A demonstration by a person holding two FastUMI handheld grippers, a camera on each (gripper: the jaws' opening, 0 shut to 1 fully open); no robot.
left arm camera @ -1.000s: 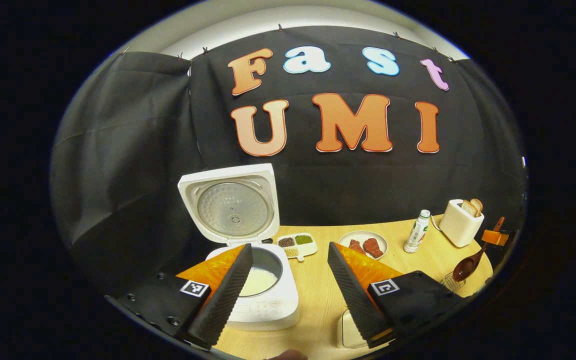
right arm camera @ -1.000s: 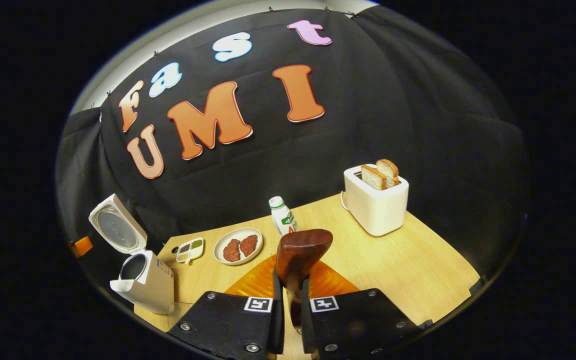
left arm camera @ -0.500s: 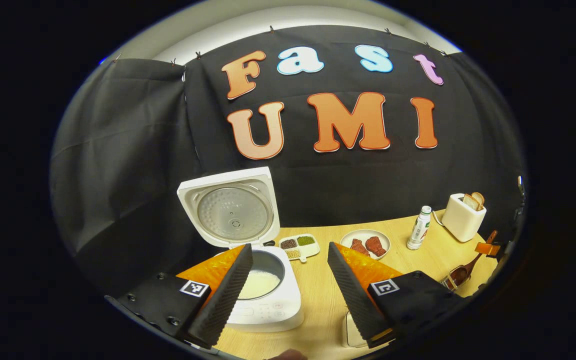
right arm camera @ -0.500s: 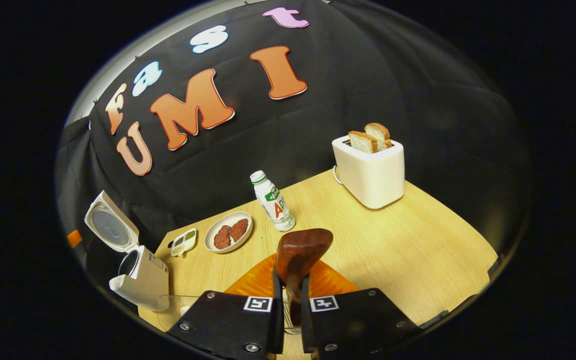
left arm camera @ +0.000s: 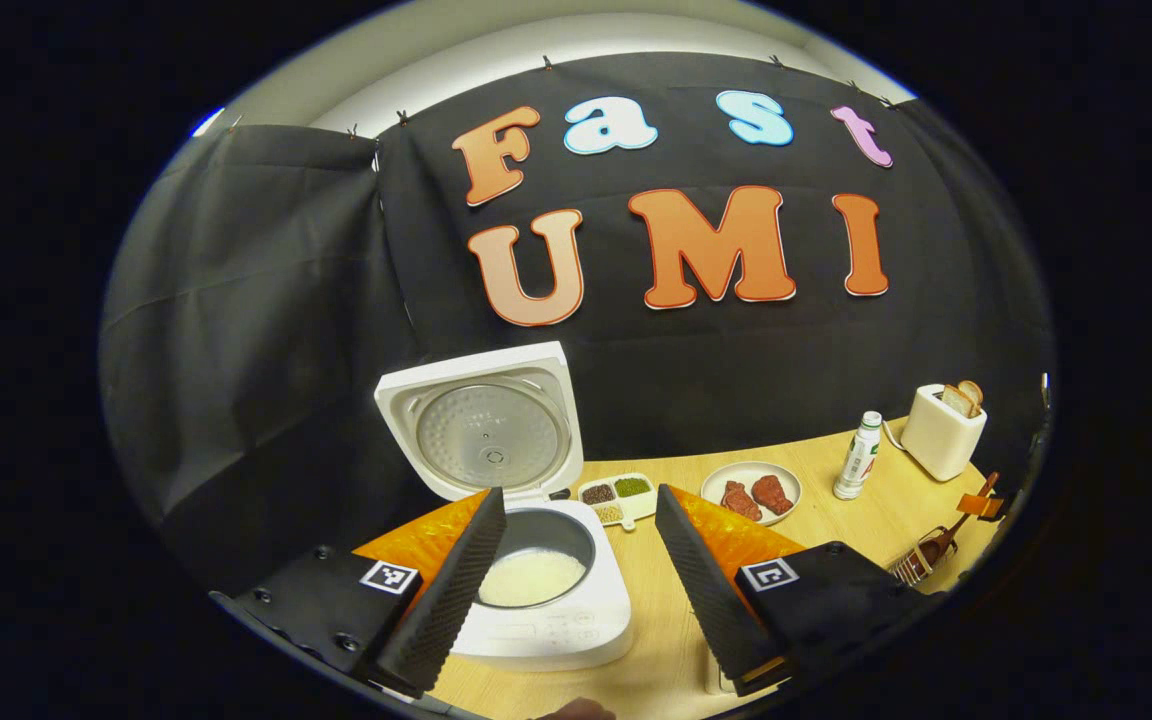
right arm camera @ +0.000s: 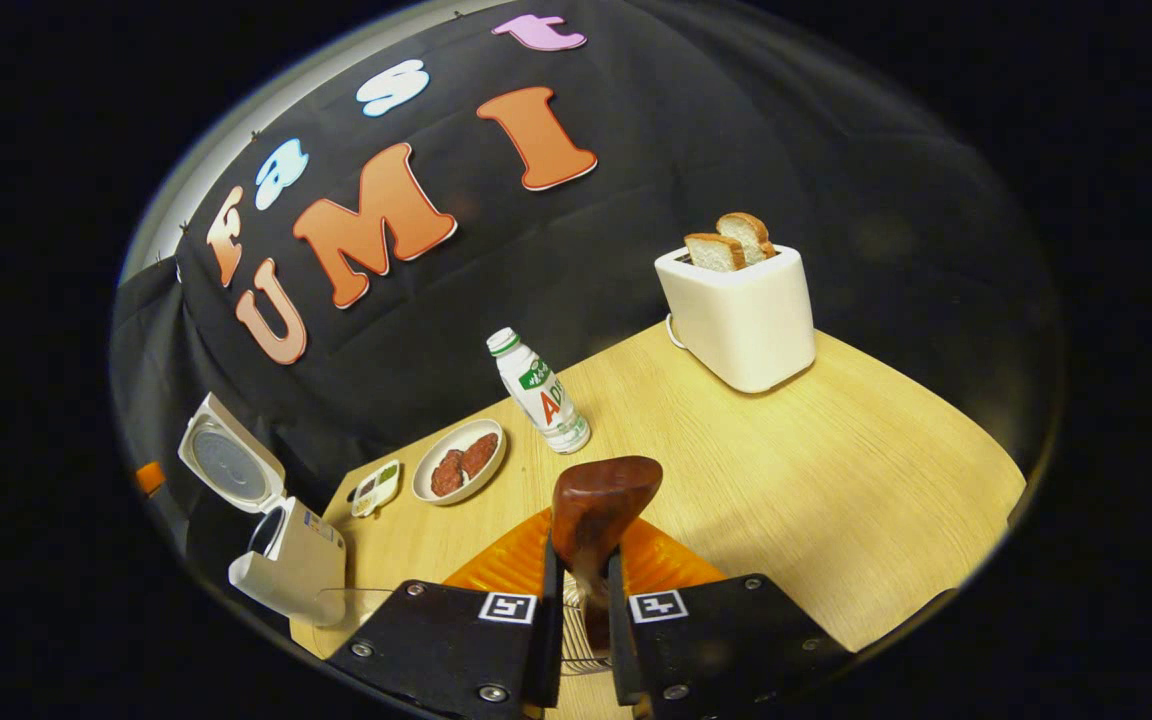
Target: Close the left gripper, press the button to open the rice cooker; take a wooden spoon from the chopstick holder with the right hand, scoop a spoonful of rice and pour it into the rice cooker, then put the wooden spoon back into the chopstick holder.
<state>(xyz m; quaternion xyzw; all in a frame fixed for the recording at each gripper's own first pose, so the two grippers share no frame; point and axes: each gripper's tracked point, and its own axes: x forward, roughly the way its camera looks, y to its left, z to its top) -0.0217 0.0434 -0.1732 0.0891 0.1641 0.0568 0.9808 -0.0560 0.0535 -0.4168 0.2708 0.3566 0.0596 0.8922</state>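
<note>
The white rice cooker (left arm camera: pixel 556 625) stands with its lid (left arm camera: pixel 486 430) raised and white rice (left arm camera: pixel 531 577) in its pot. My left gripper (left arm camera: pixel 578 495) hovers open just before it, nothing between its fingers. In the right gripper view the cooker (right arm camera: pixel 291 565) sits far left. My right gripper (right arm camera: pixel 584 560) is shut on the handle of the dark wooden spoon (right arm camera: pixel 601 490), bowl end up. The wire chopstick holder (right arm camera: pixel 566 640) shows directly under the fingers. Far right in the left gripper view, that spoon (left arm camera: pixel 936 547) stands in the wire holder (left arm camera: pixel 904 568).
On the wooden table (right arm camera: pixel 836 500) stand a white toaster (right arm camera: pixel 741 315) with bread slices, a small bottle (right arm camera: pixel 541 395), a plate of meat pieces (right arm camera: pixel 458 472) and a divided dish of beans (right arm camera: pixel 376 487). Black cloth walls the back and sides.
My right gripper has come down with the spoon, and the wire holder now shows between its fingers. The left gripper has drifted slightly and stays open.
</note>
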